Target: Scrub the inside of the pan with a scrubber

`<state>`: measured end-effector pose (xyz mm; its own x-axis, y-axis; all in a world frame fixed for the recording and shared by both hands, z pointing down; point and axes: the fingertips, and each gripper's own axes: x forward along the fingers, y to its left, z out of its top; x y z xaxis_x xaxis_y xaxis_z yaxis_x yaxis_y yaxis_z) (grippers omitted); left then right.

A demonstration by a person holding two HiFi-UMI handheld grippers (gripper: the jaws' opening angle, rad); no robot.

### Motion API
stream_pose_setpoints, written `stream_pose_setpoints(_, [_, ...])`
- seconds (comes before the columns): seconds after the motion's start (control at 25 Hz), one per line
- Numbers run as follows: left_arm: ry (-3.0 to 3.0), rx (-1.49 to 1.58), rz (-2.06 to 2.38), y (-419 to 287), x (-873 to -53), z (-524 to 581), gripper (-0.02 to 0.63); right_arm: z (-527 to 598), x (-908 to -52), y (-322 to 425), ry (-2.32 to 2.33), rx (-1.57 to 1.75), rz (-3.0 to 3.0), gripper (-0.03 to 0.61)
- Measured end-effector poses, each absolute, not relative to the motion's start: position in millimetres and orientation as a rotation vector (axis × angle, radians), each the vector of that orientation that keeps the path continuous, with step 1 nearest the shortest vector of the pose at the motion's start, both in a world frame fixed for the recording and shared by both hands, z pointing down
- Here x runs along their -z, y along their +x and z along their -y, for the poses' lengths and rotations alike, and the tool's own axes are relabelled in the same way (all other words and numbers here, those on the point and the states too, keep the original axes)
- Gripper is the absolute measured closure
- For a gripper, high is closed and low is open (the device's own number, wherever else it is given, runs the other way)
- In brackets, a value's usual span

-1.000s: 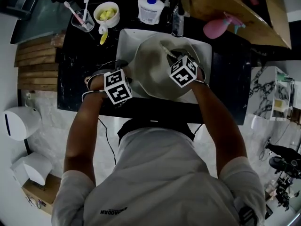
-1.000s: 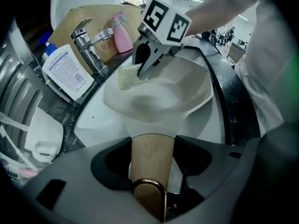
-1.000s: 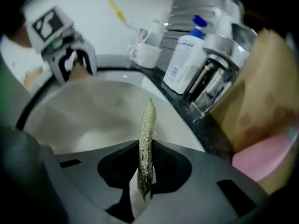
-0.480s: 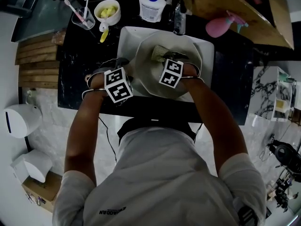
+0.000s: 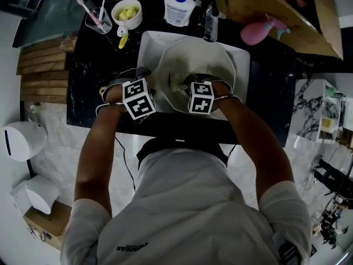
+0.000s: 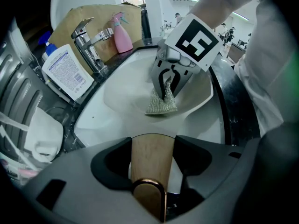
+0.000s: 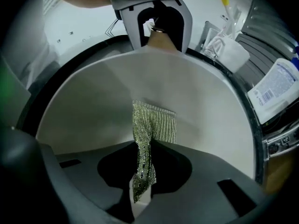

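A pale round pan [image 5: 212, 57] lies tilted in the sink, shown from inside in the right gripper view [image 7: 84, 111]. My left gripper [image 5: 144, 80] is shut on its wooden handle [image 6: 152, 155], at the pan's left rim. My right gripper [image 5: 190, 81] is shut on a silvery-green mesh scrubber [image 5: 179, 80]. The scrubber [image 7: 156, 125] hangs from the jaws and lies flat against the pan's inner wall. From the left gripper view the right gripper [image 6: 168, 85] presses the scrubber [image 6: 161, 104] into the bowl of the pan [image 6: 126, 94].
A white sink [image 5: 146, 48] sits in a black counter [image 5: 94, 81]. Behind it are a chrome faucet [image 5: 208, 24], a white bottle [image 5: 179, 7], a pink spray bottle [image 5: 256, 31], a cup of toothbrushes [image 5: 96, 21] and a small bowl [image 5: 126, 12].
My right gripper has dragged the scrubber across the pan's inside, from the far right toward the near left. The left gripper and the handle have stayed put.
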<state>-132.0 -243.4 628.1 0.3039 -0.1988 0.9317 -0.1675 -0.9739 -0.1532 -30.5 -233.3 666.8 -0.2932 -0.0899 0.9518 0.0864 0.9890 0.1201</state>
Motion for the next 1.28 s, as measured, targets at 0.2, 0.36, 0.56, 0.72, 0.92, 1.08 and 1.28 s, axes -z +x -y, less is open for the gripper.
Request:
stream_pose_setpoints(0.2, [-2.519,1.803,-0.350,-132,-628,243,0.339,192,-663,-33,-0.145,-0.005,1.897,0.499])
stream_pose_setpoints(0.36, [-2.517,1.802,-0.353,-131,-628,243,0.339,177,-657,-34,-0.172,-0.165,1.941,0.499])
stream_pose_setpoints(0.56, [-2.521,1.805,-0.353,-130,-628,242,0.339,187,-637,-29,-0.114,-0.149,1.994,0.499])
stream_pose_setpoints(0.72, [-2.520,1.807,-0.351,-132,-628,242,0.339,224,-610,-15,0.060,-0.056,2.010,0.500])
stream_pose_setpoints(0.92, [-2.520,1.808,-0.351,-132,-628,242,0.339,285,-615,35,0.340,0.149,1.824,0.499])
stream_pose_setpoints(1.08, [-2.519,1.806,-0.353,-131,-628,242,0.339,322,-626,63,0.498,0.263,1.669,0.499])
stream_pose_setpoints(1.28, [-2.519,1.807,-0.353,-131,-628,243,0.339,327,-641,51,0.478,0.312,1.613,0.500])
